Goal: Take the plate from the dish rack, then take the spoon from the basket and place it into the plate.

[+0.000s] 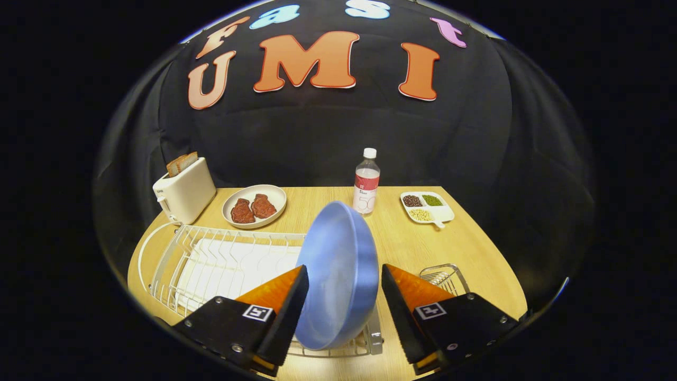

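A blue plate [341,270] stands on edge at the near right end of the white wire dish rack [211,259], its lower rim still down among the wires. My gripper [342,267] straddles it. One fingertip lies against the plate's hollow face and the other against its back rim, so the fingers are shut on the plate. A small wire basket [443,276] sits on the table just right of the fingers, partly hidden behind one of them. I cannot make out what is in it.
Beyond the rack stand a white toaster [185,193] with bread in it and a beige plate with two pieces of meat [254,205]. A water bottle [366,182] and a divided dish of beans [426,207] sit farther back on the wooden table [402,243].
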The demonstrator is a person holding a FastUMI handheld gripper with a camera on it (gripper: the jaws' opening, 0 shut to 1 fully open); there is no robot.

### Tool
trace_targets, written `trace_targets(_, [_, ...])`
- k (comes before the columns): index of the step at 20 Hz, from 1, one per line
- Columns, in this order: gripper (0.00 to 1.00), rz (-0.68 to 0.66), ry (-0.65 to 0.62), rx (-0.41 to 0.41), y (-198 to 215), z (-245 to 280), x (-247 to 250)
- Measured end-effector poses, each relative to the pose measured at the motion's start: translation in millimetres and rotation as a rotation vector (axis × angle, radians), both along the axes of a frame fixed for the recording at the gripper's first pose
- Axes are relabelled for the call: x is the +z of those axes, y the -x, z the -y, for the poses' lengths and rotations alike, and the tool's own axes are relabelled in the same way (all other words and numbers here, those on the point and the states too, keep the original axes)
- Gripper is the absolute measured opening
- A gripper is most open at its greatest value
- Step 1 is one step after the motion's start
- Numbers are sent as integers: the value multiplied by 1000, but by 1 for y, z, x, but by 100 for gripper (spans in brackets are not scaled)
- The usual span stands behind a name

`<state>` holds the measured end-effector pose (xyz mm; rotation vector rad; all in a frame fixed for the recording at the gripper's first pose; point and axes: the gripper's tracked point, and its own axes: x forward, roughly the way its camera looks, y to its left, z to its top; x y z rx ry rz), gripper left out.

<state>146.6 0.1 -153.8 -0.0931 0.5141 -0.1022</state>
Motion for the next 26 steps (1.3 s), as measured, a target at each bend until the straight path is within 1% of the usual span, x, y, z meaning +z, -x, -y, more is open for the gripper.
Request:
trace_targets(1, [77,-12,-7,-8,-1,0,-3])
trace_targets(2, [67,-16,-7,-16,-1,1,-3])
trace_targets(3, [61,-18,-5,-24,-1,1,-2])
trace_targets(4, [44,-15,-10,-33,-2,0,-1])
trace_targets(5, [36,-21,-10,-45,-2,0,-2])
trace_targets(6, [31,-30,2,-61,-2,2,-2])
trace_targets(7, [30,-34,16,-80,0,5,0])
trace_targets(8, [26,-21,34,-104,-2,9,6])
trace_targets(10, [21,-6,53,-123,-4,7,14])
trace_targets(15, [20,30,180,-132,-4,1,37])
trace_targets(19, [19,51,228,-150,-3,-3,47])
trace_targets(24, [19,94,213,-137,1,-17,71])
trace_targets(26, [19,93,178,-119,11,-26,76])
